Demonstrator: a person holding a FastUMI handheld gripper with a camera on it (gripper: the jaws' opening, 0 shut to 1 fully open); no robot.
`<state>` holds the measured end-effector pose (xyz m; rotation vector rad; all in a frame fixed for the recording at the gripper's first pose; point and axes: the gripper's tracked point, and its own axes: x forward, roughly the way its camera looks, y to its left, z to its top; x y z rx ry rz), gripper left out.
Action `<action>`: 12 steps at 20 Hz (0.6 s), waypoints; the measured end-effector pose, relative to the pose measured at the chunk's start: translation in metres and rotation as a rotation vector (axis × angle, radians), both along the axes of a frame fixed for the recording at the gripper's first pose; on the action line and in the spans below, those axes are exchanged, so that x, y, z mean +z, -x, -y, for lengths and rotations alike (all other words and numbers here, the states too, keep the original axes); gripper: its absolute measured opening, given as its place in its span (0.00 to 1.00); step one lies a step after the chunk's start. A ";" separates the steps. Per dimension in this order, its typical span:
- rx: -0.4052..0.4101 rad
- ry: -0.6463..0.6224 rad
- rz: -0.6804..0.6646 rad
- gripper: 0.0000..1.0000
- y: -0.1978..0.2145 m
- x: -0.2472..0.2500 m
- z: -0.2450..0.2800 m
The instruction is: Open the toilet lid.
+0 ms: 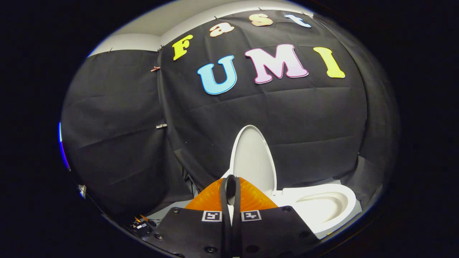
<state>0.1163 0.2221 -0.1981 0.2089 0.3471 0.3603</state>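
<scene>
Both fingers of the gripper (230, 186) meet, empty, just before the upright toilet lid (252, 157).

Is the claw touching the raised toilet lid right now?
Cannot tell. In the gripper view the claw has its fingers closed together, their tips overlapping the lower edge of the upright toilet lid; no gap or contact shows plainly.

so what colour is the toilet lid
White, seen in the gripper view: the lid stands raised beyond the closed gripper.
</scene>
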 end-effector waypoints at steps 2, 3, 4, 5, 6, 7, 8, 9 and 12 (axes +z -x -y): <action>0.014 0.002 -0.004 0.05 -0.001 -0.001 -0.010; 0.021 0.006 -0.006 0.05 -0.003 -0.002 -0.016; 0.023 0.022 -0.003 0.06 -0.004 -0.003 -0.020; 0.015 0.054 0.007 0.06 -0.004 -0.003 -0.019; 0.004 0.091 0.019 0.06 -0.004 -0.003 -0.016; 0.006 0.112 0.035 0.06 -0.007 0.001 -0.016; 0.023 0.116 0.032 0.11 -0.004 0.002 -0.019; 0.045 0.094 0.028 0.15 -0.002 0.001 -0.025; 0.023 0.047 0.017 0.55 0.011 0.003 -0.020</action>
